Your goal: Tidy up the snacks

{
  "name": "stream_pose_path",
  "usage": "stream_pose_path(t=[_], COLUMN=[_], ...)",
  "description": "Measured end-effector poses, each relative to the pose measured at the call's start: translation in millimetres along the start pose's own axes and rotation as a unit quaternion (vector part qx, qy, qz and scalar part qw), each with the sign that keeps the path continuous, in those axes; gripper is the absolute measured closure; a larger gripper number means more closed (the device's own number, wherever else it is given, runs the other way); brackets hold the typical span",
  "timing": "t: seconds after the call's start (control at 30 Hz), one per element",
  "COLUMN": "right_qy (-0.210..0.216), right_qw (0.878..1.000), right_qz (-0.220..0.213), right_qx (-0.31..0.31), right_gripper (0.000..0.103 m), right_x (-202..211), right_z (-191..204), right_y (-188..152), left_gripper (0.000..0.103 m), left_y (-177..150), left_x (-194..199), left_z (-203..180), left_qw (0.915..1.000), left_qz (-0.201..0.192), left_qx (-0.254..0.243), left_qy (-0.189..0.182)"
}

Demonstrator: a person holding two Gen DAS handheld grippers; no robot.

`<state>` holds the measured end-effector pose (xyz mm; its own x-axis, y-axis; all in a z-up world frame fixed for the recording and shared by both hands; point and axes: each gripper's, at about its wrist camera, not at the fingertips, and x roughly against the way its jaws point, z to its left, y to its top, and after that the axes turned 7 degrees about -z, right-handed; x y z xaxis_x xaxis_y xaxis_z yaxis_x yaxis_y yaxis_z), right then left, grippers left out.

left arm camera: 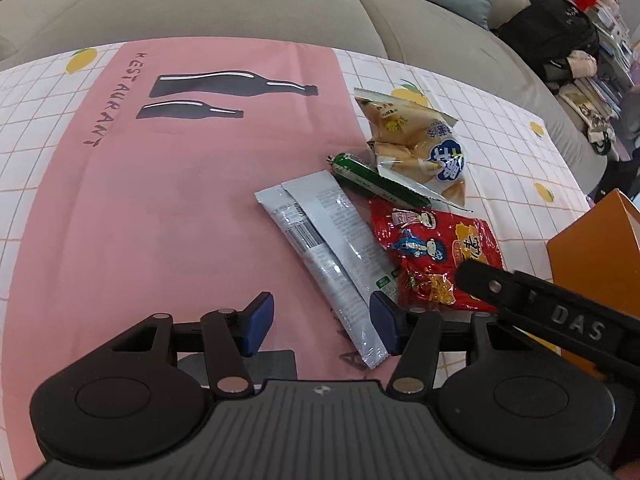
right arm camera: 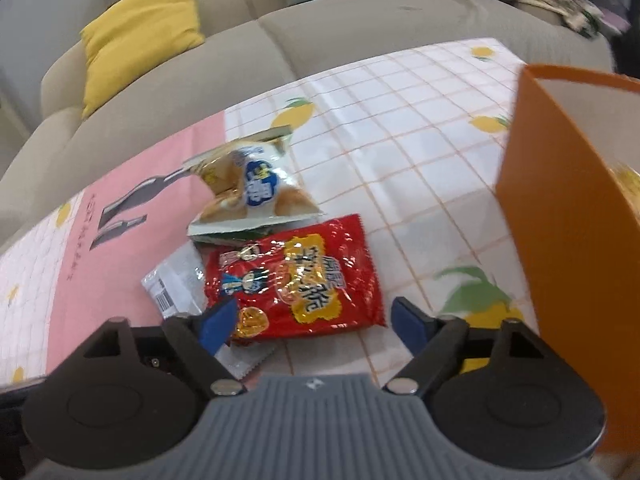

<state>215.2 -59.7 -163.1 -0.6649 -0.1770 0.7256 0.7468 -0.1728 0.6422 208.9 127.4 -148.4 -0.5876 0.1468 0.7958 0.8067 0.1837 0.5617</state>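
Several snacks lie in a heap on the table: a silver packet (left arm camera: 332, 248) (right arm camera: 176, 284), a red crisp packet (left arm camera: 432, 256) (right arm camera: 296, 280), a green sausage stick (left arm camera: 376, 180) and a clear bread packet with a blue logo (left arm camera: 420, 148) (right arm camera: 252, 188). My left gripper (left arm camera: 322, 326) hangs open over the silver packet's near end, which lies beside its right pad (left arm camera: 384, 328). My right gripper (right arm camera: 313, 326) stands wide open, with the red packet's near edge between its pads and neither pad pressing on it. Its black body (left arm camera: 560, 320) reaches into the left wrist view.
An open orange box (right arm camera: 560, 240) (left arm camera: 600, 248) stands at the right, with something yellow inside. A pink mat (left arm camera: 160, 200) lies on the white lemon-print cloth (right arm camera: 400, 140). Behind the table is a beige sofa (left arm camera: 240, 8) with a yellow cushion (right arm camera: 140, 36).
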Motion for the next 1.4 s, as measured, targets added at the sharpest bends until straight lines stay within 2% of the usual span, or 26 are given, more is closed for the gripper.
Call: stream_pose_path(t=[0.07, 0.2, 0.27, 0.4, 0.5, 0.6, 0.77, 0.87, 1.0, 1.23, 1.33, 1.4], right_qy=[0.005, 0.008, 0.019, 0.038, 0.041, 0.040, 0.019, -0.020, -0.038, -0.022, -0.013, -0.005], right_qw=[1.000, 0.999, 1.000, 0.998, 0.996, 0.996, 0.997, 0.996, 0.996, 0.994, 0.992, 0.991], right_qz=[0.006, 0.012, 0.013, 0.002, 0.003, 0.010, 0.028, 0.035, 0.031, -0.005, -0.012, -0.015], right_qx=[0.026, 0.031, 0.020, 0.057, 0.080, 0.078, 0.075, 0.078, 0.081, 0.106, 0.123, 0.129], right_gripper=[0.008, 0.009, 0.020, 0.023, 0.035, 0.046, 0.059, 0.061, 0.062, 0.061, 0.056, 0.047], right_x=[-9.2, -24.2, -28.1, -32.9, -41.8, -56.0, -66.1, -55.5, -36.4, -3.0, 4.5, 9.2], right_z=[2.4, -4.5, -10.8, -9.1, -4.5, -3.8, -12.0, -22.5, -38.5, -40.8, -36.5, -33.1], right_y=[4.6, 14.2, 20.1, 34.6, 42.9, 49.0, 43.5, 35.0, 18.7, 11.0, 9.7, 7.3], left_gripper=[0.038, 0.038, 0.038, 0.037, 0.034, 0.026, 0.023, 0.022, 0.017, 0.012, 0.011, 0.012], left_y=[0.4, 0.3, 0.8, 2.7, 3.2, 2.4, 4.3, 7.0, 11.5, 17.7, 19.3, 18.7], left_x=[-2.4, -3.9, -3.9, -6.4, -10.5, -13.1, -20.6, -23.4, -29.7, -41.5, -46.3, -47.9], left_z=[-0.2, 1.5, 1.2, -4.7, -10.5, -16.2, -22.6, -23.6, -30.0, -46.7, -52.7, -55.2], left_qw=[1.0000, 1.0000, 0.9999, 0.9996, 0.9995, 0.9993, 0.9993, 0.9996, 0.9997, 0.9984, 0.9972, 0.9960], left_qz=[0.007, 0.009, 0.009, 0.015, 0.020, 0.024, 0.025, 0.016, 0.013, 0.004, 0.003, 0.004], left_qx=[-0.003, -0.003, -0.005, -0.017, -0.018, -0.023, -0.029, -0.023, -0.019, -0.020, -0.030, -0.045], left_qy=[-0.003, -0.002, -0.008, -0.015, -0.016, -0.016, 0.003, 0.008, 0.010, 0.053, 0.069, 0.077])
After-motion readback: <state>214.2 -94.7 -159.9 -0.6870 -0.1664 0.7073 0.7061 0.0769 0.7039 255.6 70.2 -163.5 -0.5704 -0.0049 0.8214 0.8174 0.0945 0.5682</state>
